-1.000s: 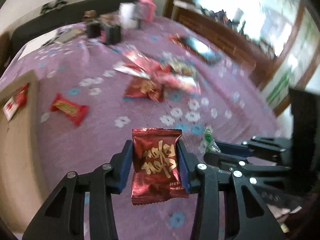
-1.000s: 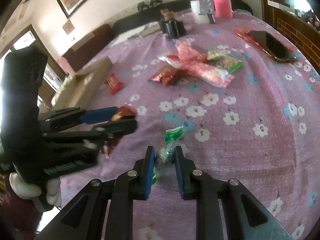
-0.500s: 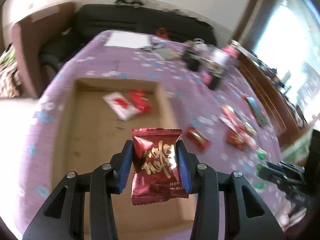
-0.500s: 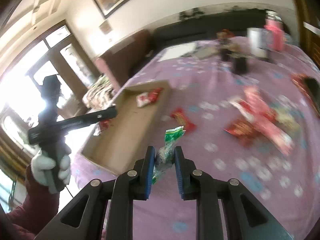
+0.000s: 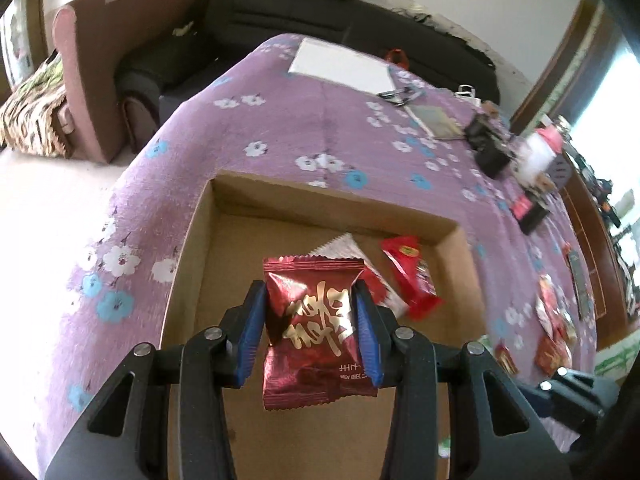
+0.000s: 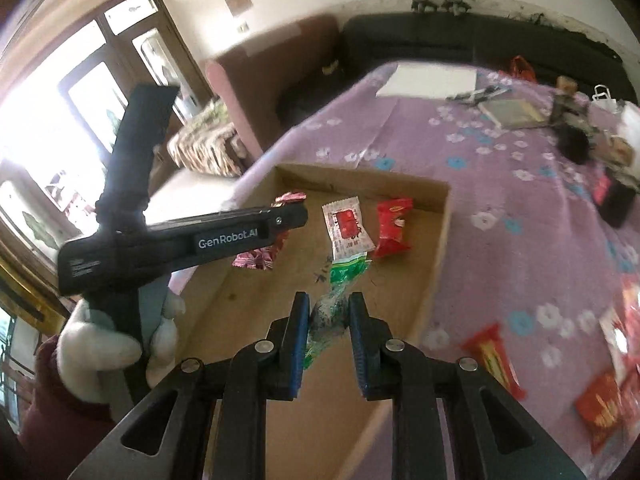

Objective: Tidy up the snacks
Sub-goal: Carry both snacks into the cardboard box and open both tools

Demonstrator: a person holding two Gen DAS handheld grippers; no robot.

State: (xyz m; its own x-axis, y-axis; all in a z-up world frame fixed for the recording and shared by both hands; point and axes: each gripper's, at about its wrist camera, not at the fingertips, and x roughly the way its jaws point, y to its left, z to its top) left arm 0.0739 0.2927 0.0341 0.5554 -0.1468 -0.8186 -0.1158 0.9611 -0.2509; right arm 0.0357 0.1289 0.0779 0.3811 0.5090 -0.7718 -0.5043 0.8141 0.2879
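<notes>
My left gripper (image 5: 310,320) is shut on a dark red snack packet (image 5: 316,320) with gold lettering, held above the open cardboard box (image 5: 332,196). On the box floor lie a white-and-red packet (image 5: 340,246) and a bright red packet (image 5: 412,276). My right gripper (image 6: 329,320) is shut on a green, clear-ended candy (image 6: 340,280) over the same box (image 6: 438,236). In the right wrist view the left gripper (image 6: 292,216) reaches in from the left, held by a white-gloved hand (image 6: 100,340). The white packet (image 6: 348,228) and red packet (image 6: 394,224) lie beyond it.
The box sits at the left end of a table under a purple flowered cloth (image 5: 280,120). Loose red snacks (image 6: 492,352) lie to the right of the box. A white sheet (image 5: 340,66), dark jars (image 5: 488,148) and a black sofa (image 5: 320,12) are farther back.
Both grippers have swung left from the pile of loose snacks to above the cardboard box. Each still holds its packet, and the box floor now fills the view below them.
</notes>
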